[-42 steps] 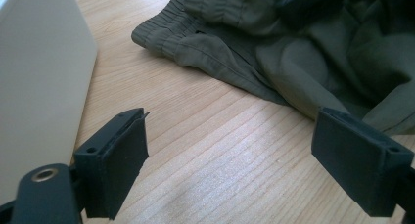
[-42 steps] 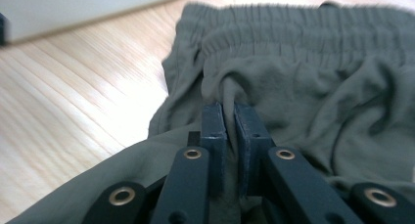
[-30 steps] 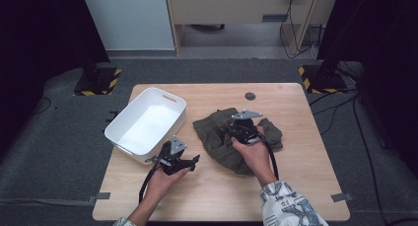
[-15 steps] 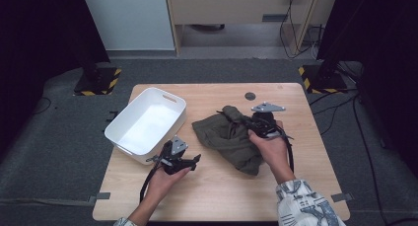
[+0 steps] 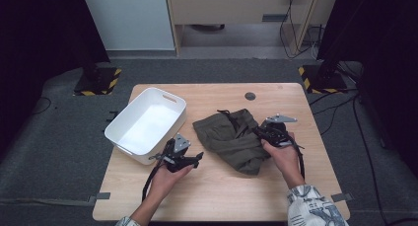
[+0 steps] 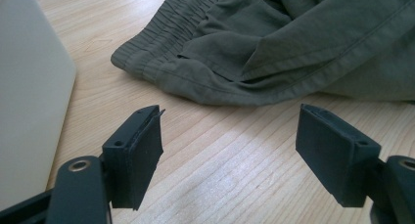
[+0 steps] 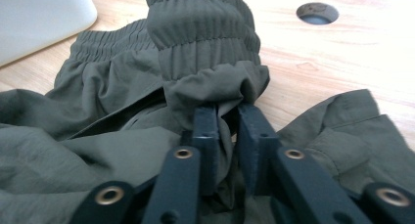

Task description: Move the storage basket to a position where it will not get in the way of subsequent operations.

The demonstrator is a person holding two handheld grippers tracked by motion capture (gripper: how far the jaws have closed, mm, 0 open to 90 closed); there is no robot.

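Writing: none that I can read on the garment, the bin or my grippers.
Right gripper (image 5: 260, 132): my right hand rests on the table (image 5: 296, 95) at the right edge of the olive garment (image 5: 231, 139); the fingers (image 7: 205, 136) have just been opening a little, yet a fold of the cloth by the elastic waistband is pinched between them.
Left gripper (image 5: 197, 158): my left hand lies low on the table, just beside the bin, pointing toward the garment; its fingers (image 6: 134, 155) have just been closing somewhat but stand wide apart with bare wood between them.
Garment: crumpled at the table's middle, right of the bin, apart from the left fingers.
White bin (image 5: 129, 120): on the table's left side, nothing inside.
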